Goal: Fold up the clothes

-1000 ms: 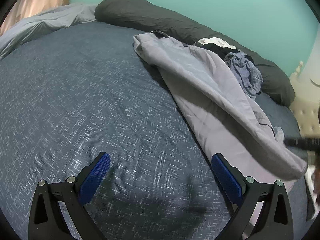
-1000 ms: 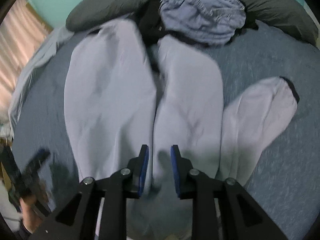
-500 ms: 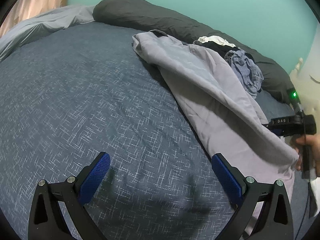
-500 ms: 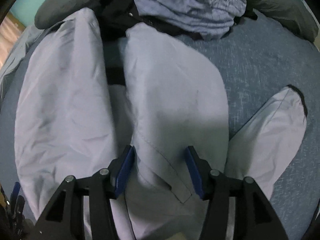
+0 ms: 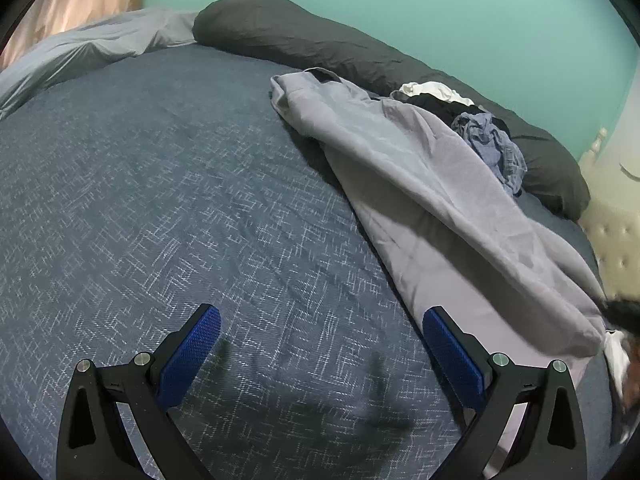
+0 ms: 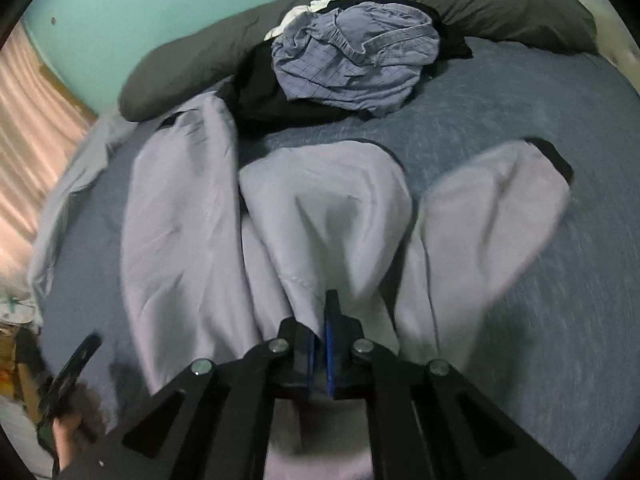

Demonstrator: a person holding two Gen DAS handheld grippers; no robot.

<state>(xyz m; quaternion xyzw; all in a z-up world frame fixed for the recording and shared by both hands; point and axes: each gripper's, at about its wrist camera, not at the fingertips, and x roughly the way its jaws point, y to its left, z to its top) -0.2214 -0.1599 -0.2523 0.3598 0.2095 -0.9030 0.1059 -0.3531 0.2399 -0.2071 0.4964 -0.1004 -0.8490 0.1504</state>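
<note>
Left wrist view: left gripper (image 5: 320,356) stayed put, jaws wide apart, empty, over the blue bedspread (image 5: 160,200). The lavender garment (image 5: 420,184) lay just right of it, running toward the dark pillow (image 5: 320,44).

Right wrist view: right gripper (image 6: 319,344) had been open around the fabric half a second before; it had now clamped onto a fold of the lavender garment (image 6: 328,216), bunching it. Likely the first fold was starting. The plaid shorts (image 6: 356,68) sat untouched behind.

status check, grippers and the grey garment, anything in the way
Right gripper shut on the grey garment, fabric bunched between the pads. Left gripper open, empty, over bare bedspread. Clothes pile sits beyond the garment, clear of it.
</note>
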